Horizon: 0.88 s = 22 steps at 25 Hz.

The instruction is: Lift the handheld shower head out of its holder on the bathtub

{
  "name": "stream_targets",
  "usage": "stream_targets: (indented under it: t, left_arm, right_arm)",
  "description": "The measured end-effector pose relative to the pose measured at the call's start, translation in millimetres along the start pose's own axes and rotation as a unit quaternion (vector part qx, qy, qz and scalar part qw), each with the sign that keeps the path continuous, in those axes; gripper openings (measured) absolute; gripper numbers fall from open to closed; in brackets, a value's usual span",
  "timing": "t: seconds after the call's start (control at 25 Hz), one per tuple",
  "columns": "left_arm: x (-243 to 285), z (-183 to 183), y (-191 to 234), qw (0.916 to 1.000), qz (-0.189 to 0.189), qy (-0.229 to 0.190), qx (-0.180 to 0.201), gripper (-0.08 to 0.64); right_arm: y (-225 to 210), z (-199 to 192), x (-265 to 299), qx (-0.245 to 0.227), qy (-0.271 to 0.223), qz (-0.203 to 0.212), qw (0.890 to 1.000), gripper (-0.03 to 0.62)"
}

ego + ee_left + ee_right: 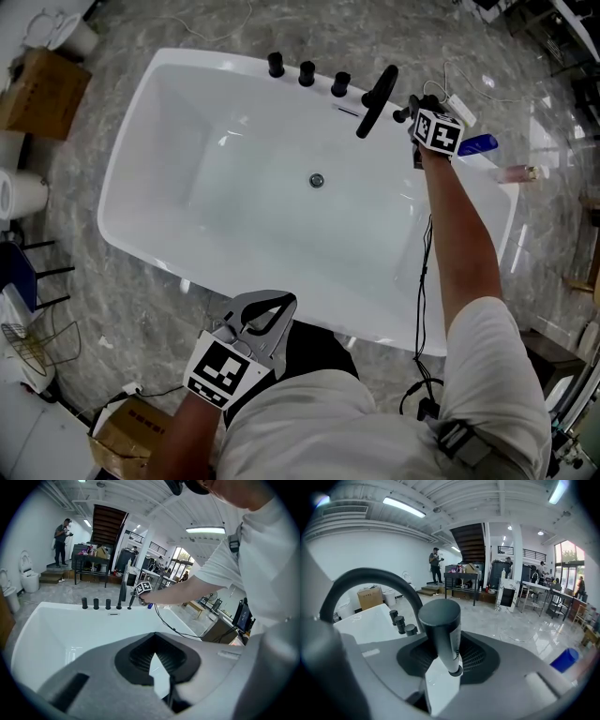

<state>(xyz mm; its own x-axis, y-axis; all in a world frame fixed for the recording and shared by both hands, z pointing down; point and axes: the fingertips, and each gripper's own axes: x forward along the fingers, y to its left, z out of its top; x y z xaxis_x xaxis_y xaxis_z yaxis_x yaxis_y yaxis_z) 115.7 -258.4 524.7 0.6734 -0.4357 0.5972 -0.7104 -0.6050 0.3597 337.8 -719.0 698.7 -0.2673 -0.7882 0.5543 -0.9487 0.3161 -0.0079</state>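
The handheld shower head (442,629) is a black cylinder standing upright between the jaws of my right gripper (444,660), which is shut on it. In the head view that gripper (418,109) reaches over the far right rim of the white bathtub (187,58), and only a small black part of the shower head (404,114) shows beside it. My left gripper (283,302) hangs over the tub's near rim, shut with nothing in it; in its own view the jaws (153,654) meet at their tips over the white basin.
A black arched spout (378,97) and three black knobs (307,73) stand on the far rim, left of the right gripper. A blue object (478,144) lies on the floor behind the tub. Cardboard boxes (42,89) sit at the left. A black cable (424,272) runs along the right arm.
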Motion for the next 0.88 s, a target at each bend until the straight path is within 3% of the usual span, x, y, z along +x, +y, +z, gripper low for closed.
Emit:
stream_targets:
  t: [0.88]
  left_arm:
    - [-35.7, 4.8, -44.5, 0.9989, -0.019, -0.031, 0.028, 0.006]
  right_arm:
    - [15.8, 44.5, -95.5, -0.016, -0.041, 0.01, 0.999, 0.143]
